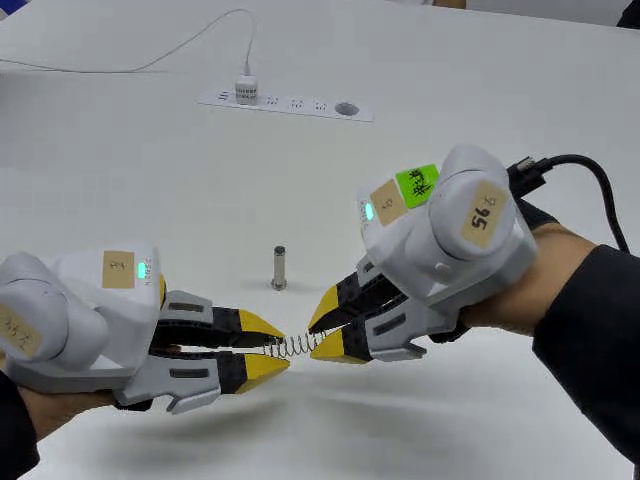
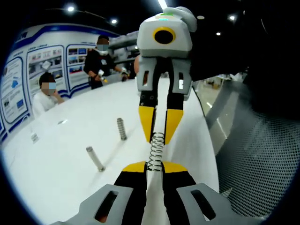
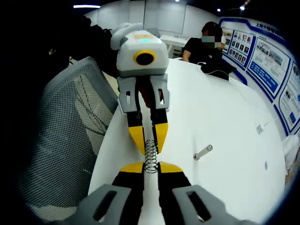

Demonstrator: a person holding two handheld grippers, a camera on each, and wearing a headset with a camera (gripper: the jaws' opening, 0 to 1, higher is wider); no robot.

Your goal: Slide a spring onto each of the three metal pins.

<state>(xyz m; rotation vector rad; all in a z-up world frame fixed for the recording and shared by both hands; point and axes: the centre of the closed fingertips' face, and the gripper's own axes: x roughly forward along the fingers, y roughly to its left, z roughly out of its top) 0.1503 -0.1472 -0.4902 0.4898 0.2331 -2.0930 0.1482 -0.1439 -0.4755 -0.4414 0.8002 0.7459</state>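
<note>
Step in hand, as judged: a spring [image 1: 298, 346] is being fitted onto a pin and is held level above the table [image 1: 120, 180] between both grippers.

The left gripper [image 1: 286, 348] is held low, its jaws pointed right. The jaws are set narrow and closed about the spring's near end. A thin rod [image 1: 215, 349], taken to be a pin, is seen lying between them, though this cannot be confirmed.

The right gripper [image 1: 312, 343] is angled down and leftward, its jaws narrow and pinched on the spring's far end. The two sets of tips are nearly met.

On the table a bare pin [image 2: 95, 158] is seen standing. Beyond it is a ribbed pin [image 2: 122, 129], apparently already sleeved.

Next move, as judged: the spring is to be pushed along the rod's axis, with alignment kept and the coil not bowed.
</note>
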